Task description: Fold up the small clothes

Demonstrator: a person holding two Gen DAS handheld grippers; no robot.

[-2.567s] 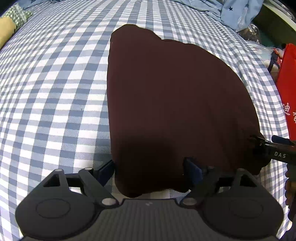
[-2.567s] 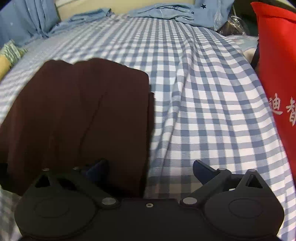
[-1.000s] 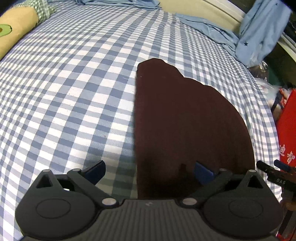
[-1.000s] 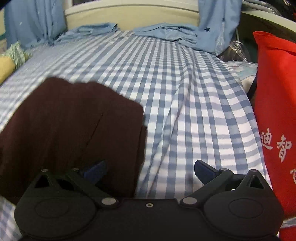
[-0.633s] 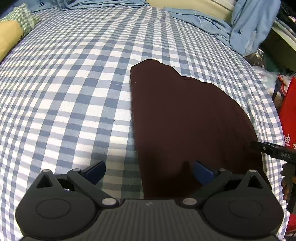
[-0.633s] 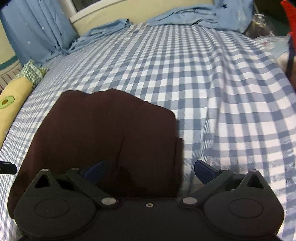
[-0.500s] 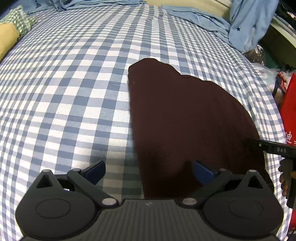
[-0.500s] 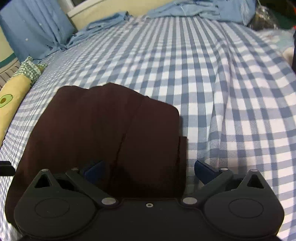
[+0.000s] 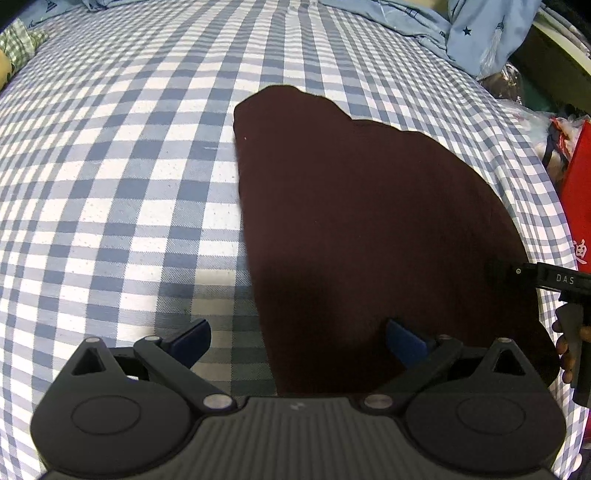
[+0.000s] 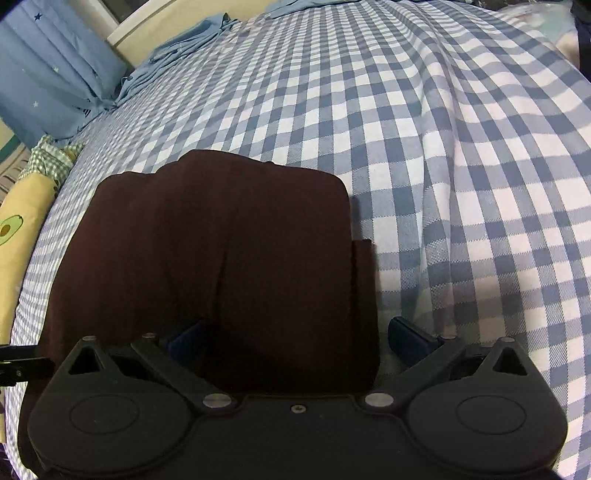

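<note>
A dark maroon garment (image 9: 362, 221) lies folded flat on the blue-and-white checked bedsheet (image 9: 110, 184). My left gripper (image 9: 297, 338) is open, straddling the garment's near left edge, one finger over the sheet and the other over the cloth. In the right wrist view the same garment (image 10: 221, 251) fills the lower left, with a lower layer sticking out along its right side. My right gripper (image 10: 295, 338) is open over the garment's near right corner. The right gripper's tip (image 9: 546, 280) shows at the left view's right edge, at the garment's border.
Light blue clothes (image 9: 472, 33) lie at the far end of the bed. A red bag (image 9: 578, 192) stands at the right edge. A yellow avocado-print pillow (image 10: 14, 236) and green checked cloth (image 10: 48, 158) lie at the left. A blue curtain (image 10: 48, 70) hangs behind.
Both grippers have dropped closer to the garment after pulling back and up. The right view has swung left. The garment lies unmoved and both grippers stay open.
</note>
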